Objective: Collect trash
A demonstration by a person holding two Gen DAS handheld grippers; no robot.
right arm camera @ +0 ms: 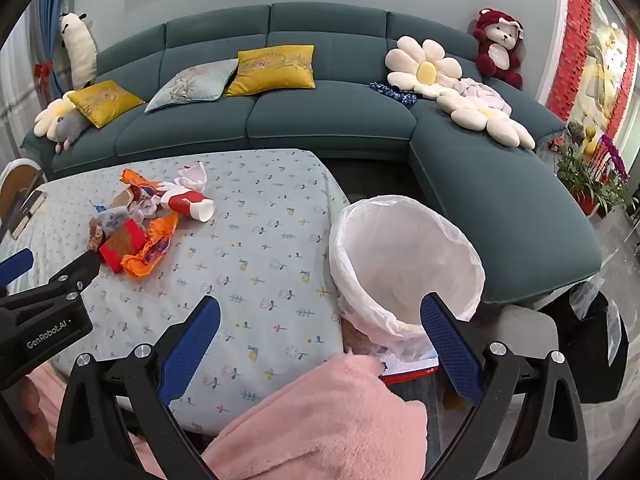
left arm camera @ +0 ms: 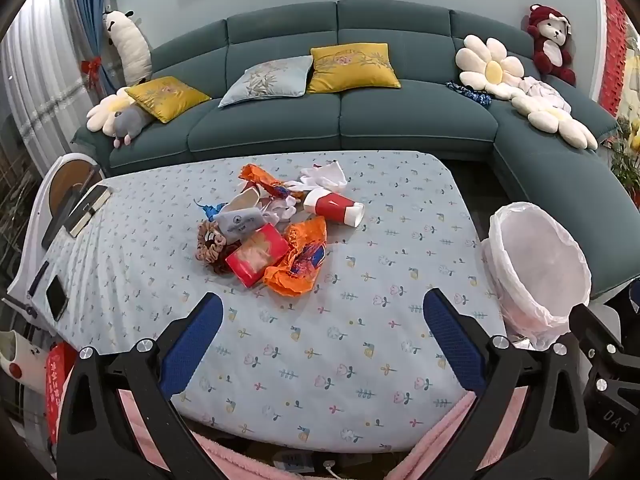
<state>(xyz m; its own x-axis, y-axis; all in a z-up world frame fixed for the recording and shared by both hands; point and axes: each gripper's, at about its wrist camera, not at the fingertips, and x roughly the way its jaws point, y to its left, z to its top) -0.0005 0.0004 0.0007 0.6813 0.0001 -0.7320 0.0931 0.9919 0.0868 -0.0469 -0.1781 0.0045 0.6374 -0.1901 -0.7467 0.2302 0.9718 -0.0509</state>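
Observation:
A pile of litter lies mid-table: an orange wrapper (left arm camera: 298, 260), a red box (left arm camera: 258, 256), a red-and-white paper cup (left arm camera: 336, 208) on its side, white tissues (left arm camera: 324, 176), a second orange wrapper (left arm camera: 260, 176), a grey pouch (left arm camera: 238, 222) and scrunchies (left arm camera: 210, 242). A bin with a white liner (left arm camera: 538, 264) stands at the table's right edge. My left gripper (left arm camera: 322, 320) is open and empty, short of the pile. My right gripper (right arm camera: 320, 324) is open and empty between the table corner and the bin (right arm camera: 404, 264). The pile also shows in the right wrist view (right arm camera: 148, 248).
The table has a floral blue cloth (left arm camera: 360, 360). Books (left arm camera: 88, 208) and a phone (left arm camera: 56, 294) lie at its left edge. A teal sofa (left arm camera: 340, 120) with cushions and plush toys stands behind. Pink fleece (right arm camera: 320, 420) covers the lap in front. Potted plants (right arm camera: 592, 176) stand far right.

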